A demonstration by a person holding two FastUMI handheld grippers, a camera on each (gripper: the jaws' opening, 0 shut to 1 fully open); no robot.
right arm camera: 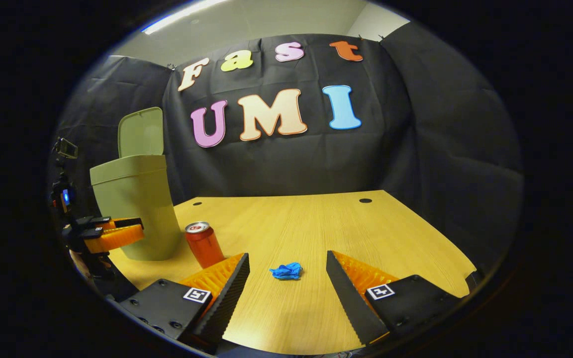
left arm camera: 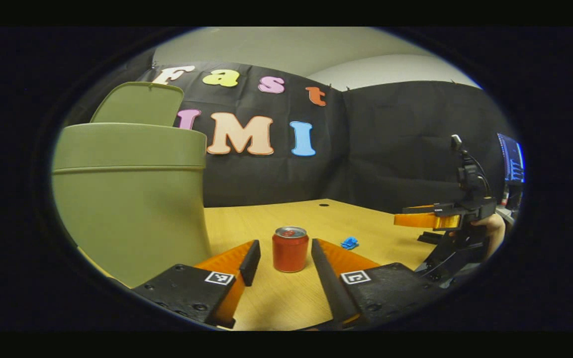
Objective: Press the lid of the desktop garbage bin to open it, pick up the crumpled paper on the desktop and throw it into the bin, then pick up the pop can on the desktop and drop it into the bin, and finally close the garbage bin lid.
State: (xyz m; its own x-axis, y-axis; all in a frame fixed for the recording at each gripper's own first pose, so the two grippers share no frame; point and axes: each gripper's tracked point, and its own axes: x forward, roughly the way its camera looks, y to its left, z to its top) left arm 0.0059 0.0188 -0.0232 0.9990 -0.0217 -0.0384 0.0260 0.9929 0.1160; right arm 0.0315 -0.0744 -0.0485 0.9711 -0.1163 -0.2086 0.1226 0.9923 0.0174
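Bin (right arm camera: 137,209): green, standing at the left rear of the desk (right arm camera: 316,223), lid (right arm camera: 141,132) tipped up and back. Opening step looks done; the mouth is free to receive things.

Paper (right arm camera: 286,271): small blue crumpled wad, lying flat on the desk, well apart from the bin. In the right gripper view it sits just ahead of the right gripper (right arm camera: 286,286), centred on the gap between the two fingers. Fingers spread wide, touching nothing. Judged: this gripper is lined up to take the paper, which the task wants binned first.

Can (left arm camera: 290,248): red, upright, silver top showing, standing near the foot of the bin but not touching it as far as I can tell. In the left gripper view it stands between the tips of the left gripper (left arm camera: 281,261), with a clear gap on each side. Fingers spread, not pressing the can. Judged: the left side is staged at the can early, so the second pick needs only a closing.

From the left gripper view the right gripper (left arm camera: 418,219) appears at the far right, held by a hand (left arm camera: 490,228); the paper (left arm camera: 349,243) lies between it and the can.

Neither paper nor can is in the bin yet; lid closing comes last.
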